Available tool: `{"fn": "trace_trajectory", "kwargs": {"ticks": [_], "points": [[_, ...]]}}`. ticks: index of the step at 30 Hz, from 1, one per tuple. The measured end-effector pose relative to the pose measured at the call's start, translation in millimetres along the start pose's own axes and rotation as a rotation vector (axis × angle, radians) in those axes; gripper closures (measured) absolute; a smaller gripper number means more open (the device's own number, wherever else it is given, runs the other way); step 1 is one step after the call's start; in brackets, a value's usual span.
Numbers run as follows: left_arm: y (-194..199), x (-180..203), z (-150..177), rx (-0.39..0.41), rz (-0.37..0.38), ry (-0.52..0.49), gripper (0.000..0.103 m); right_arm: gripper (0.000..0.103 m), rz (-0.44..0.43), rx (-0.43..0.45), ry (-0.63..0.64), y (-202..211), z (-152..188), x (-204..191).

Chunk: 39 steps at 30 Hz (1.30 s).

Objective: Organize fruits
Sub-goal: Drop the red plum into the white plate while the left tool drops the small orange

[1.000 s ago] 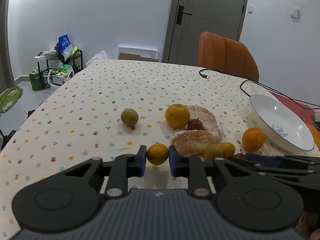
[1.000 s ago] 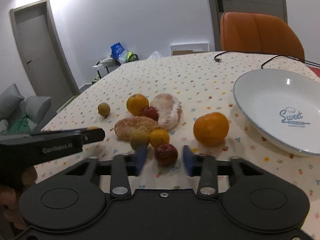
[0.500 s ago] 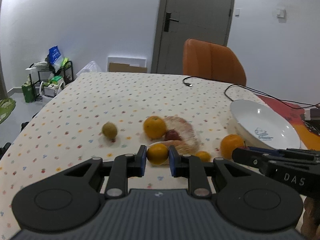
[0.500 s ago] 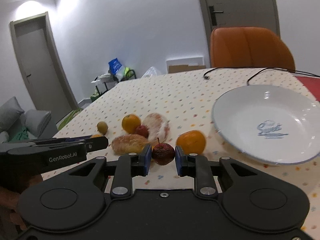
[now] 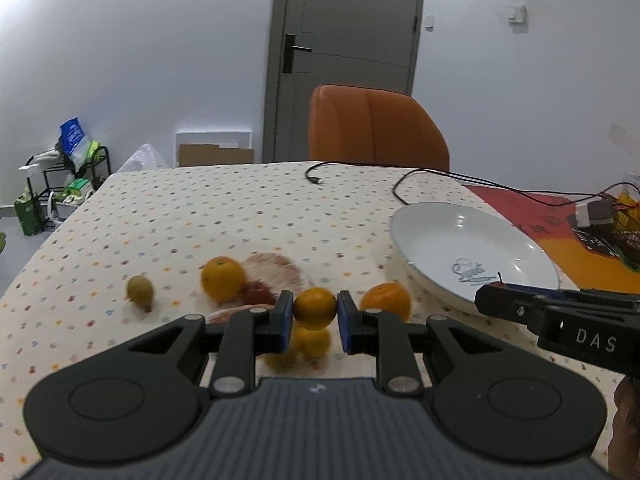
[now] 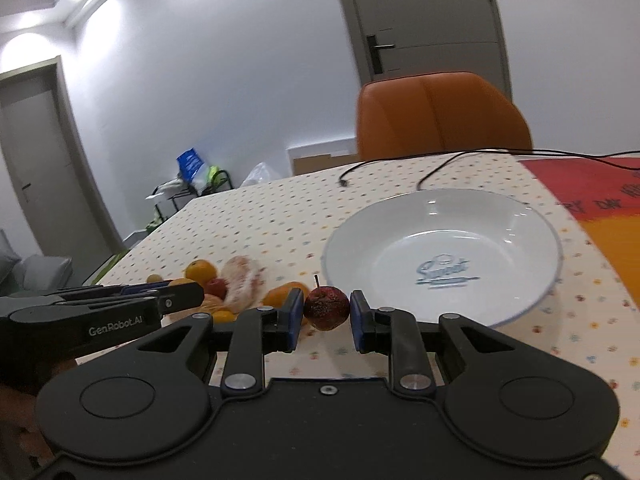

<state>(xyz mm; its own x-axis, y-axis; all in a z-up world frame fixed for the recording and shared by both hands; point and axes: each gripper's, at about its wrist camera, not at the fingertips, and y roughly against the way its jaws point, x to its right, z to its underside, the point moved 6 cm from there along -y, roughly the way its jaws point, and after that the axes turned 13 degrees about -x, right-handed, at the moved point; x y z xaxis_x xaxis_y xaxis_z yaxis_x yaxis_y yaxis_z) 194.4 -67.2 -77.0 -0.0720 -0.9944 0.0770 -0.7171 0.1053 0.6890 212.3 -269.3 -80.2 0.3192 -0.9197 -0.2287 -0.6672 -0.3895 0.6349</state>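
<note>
My left gripper (image 5: 315, 314) is shut on a small orange (image 5: 315, 306), lifted above the table. My right gripper (image 6: 326, 312) is shut on a dark red wrinkled fruit (image 6: 326, 307) with a stem, held just left of the white plate (image 6: 520, 216). That plate (image 5: 436, 224) holds nothing. On the spotted tablecloth lie a large orange (image 5: 222, 278), a green-brown fruit (image 5: 140, 290), peeled pomelo pieces (image 5: 276, 268), another orange (image 5: 386, 302) and a small yellow fruit (image 5: 312, 342). The right gripper's body (image 5: 560, 322) shows at right in the left wrist view.
An orange chair (image 5: 372, 132) stands behind the table's far edge. Black cables (image 5: 400, 188) cross the far side of the table. A red and orange mat (image 6: 600, 192) lies right of the plate. A rack with bags (image 5: 68, 176) stands on the floor at left.
Both grippers have risen and swung right toward the plate. The right gripper closed on the dark red fruit and lifted it; the left gripper kept its small orange.
</note>
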Motion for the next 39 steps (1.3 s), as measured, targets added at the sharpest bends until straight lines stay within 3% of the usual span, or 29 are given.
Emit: {"fn": "trace_trajectory", "kwargs": {"ticks": [17, 24, 28, 39], "points": [[-19.2, 65.0, -15.2, 0.002, 0.054, -0.096, 0.081, 0.079, 0.087, 0.058, -0.099, 12.2, 1.9, 61.7], [-24.0, 83.4, -21.3, 0.005, 0.054, -0.112, 0.081, 0.079, 0.096, 0.069, -0.115, 11.2, 2.1, 75.8], [-27.3, 91.5, -25.4, 0.007, 0.052, -0.125, 0.081, 0.073, 0.112, 0.084, -0.108, 15.7, 2.3, 78.3], [-33.3, 108.2, -34.2, -0.002, 0.073, -0.119, 0.08, 0.073, 0.125, 0.092, -0.144, 29.1, 10.3, 91.4]]}}
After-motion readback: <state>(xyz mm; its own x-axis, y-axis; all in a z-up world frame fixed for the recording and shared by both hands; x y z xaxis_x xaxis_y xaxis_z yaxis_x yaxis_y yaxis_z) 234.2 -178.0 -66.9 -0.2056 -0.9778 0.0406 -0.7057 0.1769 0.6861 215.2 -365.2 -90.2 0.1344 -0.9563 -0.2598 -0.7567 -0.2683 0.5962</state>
